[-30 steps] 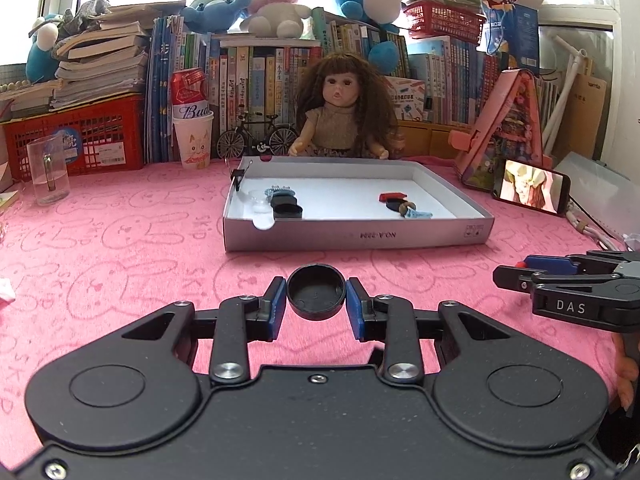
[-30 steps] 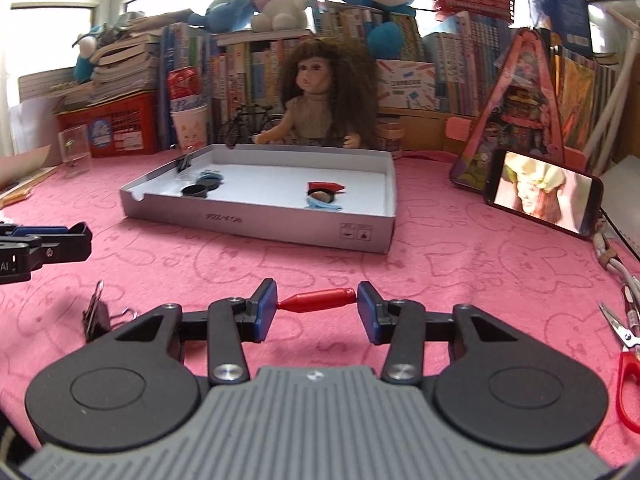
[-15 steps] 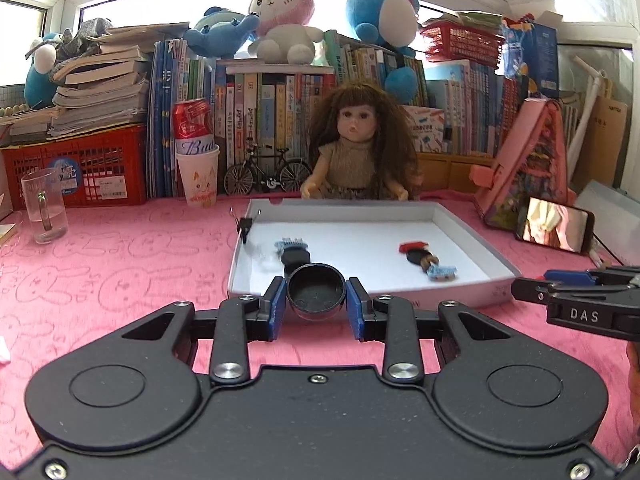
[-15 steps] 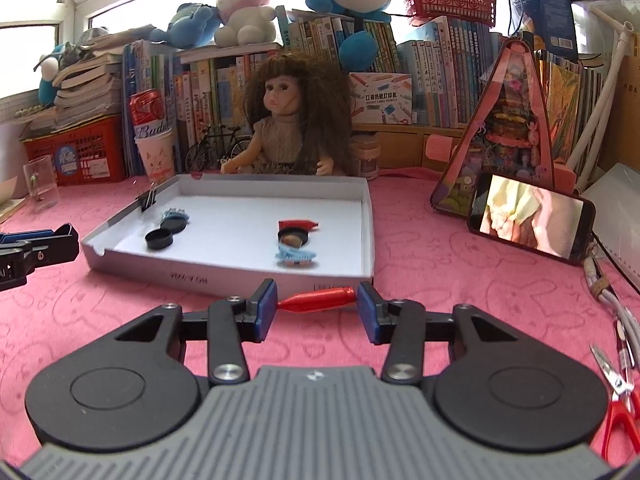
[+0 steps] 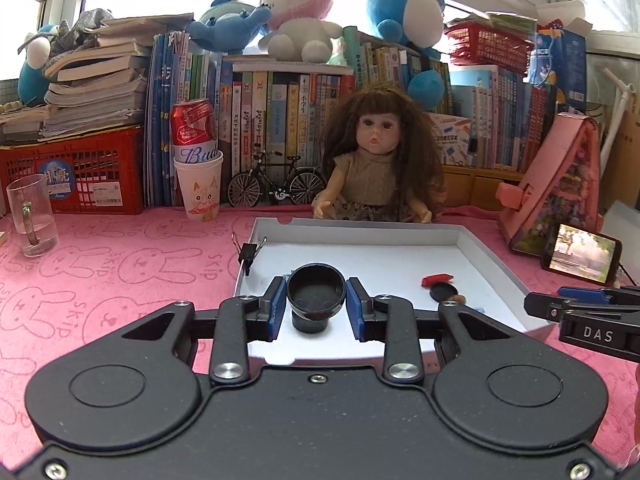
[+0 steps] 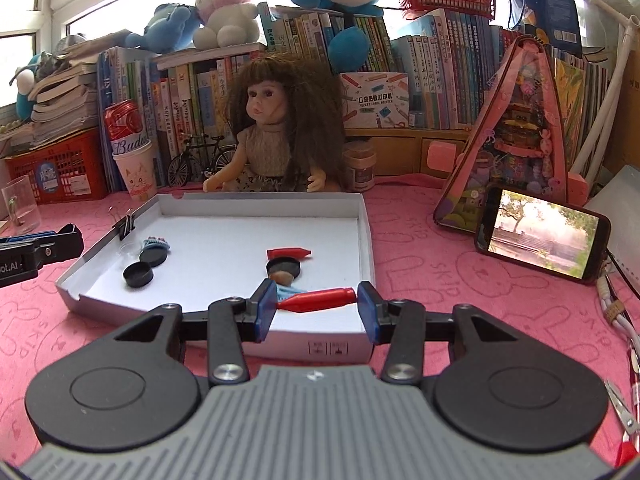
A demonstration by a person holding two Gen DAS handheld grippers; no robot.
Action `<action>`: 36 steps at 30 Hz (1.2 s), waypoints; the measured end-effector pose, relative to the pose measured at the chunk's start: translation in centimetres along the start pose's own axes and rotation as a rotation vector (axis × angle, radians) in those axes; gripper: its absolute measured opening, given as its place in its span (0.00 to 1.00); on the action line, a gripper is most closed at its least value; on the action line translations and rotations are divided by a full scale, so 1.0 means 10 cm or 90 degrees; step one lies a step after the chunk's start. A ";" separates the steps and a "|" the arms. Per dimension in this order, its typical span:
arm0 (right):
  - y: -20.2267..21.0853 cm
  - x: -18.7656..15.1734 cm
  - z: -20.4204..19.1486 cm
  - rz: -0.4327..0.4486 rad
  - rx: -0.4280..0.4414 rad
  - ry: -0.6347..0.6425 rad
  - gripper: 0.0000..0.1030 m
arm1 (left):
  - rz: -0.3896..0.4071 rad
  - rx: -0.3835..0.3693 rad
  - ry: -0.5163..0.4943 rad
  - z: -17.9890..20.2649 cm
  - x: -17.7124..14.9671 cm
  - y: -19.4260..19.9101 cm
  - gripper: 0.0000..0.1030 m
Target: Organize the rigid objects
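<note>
The black bottle cap (image 5: 316, 292) sits clamped in the left gripper (image 5: 316, 304) over the near-left part of the white box tray (image 6: 366, 236), while the right gripper (image 6: 317, 305) pinches a red pen cap (image 6: 320, 299) lengthwise above the tray's near-right corner. Two black caps (image 6: 138, 274), another red cap (image 6: 289, 253) and small bits already lie inside. Both held pieces await release, and scissors (image 6: 622, 416) wait at the desk's right edge.

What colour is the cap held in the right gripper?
Red; the pen cap shows best in the right wrist view.
</note>
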State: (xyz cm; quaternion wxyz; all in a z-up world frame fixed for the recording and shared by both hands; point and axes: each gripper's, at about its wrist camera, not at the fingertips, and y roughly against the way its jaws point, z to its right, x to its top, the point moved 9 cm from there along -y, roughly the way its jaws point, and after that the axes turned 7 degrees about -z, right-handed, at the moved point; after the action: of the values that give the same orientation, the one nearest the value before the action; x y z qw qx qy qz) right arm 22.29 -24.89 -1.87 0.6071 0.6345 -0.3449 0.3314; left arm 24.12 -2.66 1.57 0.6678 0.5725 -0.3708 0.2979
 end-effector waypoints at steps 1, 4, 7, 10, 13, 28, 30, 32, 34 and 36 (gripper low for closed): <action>-0.03 0.02 0.00 -0.001 -0.001 0.000 0.47 | -0.004 0.001 0.004 -0.01 0.02 -0.04 0.29; -0.10 0.08 0.01 -0.004 -0.004 0.000 0.47 | -0.012 -0.001 0.016 -0.05 0.08 -0.14 0.29; -0.17 0.13 0.00 -0.007 -0.005 -0.001 0.47 | -0.015 0.001 0.027 -0.08 0.14 -0.23 0.29; -0.25 0.18 0.01 -0.010 -0.006 -0.006 0.47 | -0.026 -0.001 0.036 -0.10 0.18 -0.33 0.29; -0.33 0.24 0.00 -0.014 -0.006 -0.010 0.47 | -0.027 0.003 0.032 -0.10 0.22 -0.43 0.29; -0.93 0.61 -0.02 -0.103 0.063 -0.075 0.47 | -0.108 -0.012 0.019 -0.12 0.63 -1.19 0.29; -1.04 0.67 -0.03 -0.119 0.071 -0.079 0.47 | -0.122 -0.015 0.022 -0.14 0.67 -1.33 0.29; -1.15 0.71 -0.06 -0.140 0.078 -0.077 0.48 | -0.139 -0.022 0.025 -0.15 0.68 -1.46 0.29; -1.26 0.73 -0.07 -0.157 0.076 -0.072 0.48 | -0.157 -0.025 0.027 -0.15 0.68 -1.58 0.29; -1.36 0.72 -0.09 -0.171 0.071 -0.063 0.48 | -0.168 -0.026 0.021 -0.15 0.67 -1.68 0.29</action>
State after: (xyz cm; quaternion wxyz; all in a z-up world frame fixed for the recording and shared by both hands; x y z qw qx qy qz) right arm 37.61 -23.88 -3.16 0.5922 0.7231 -0.2678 0.2340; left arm 41.84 -4.15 -2.08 0.7188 0.5976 -0.2870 0.2096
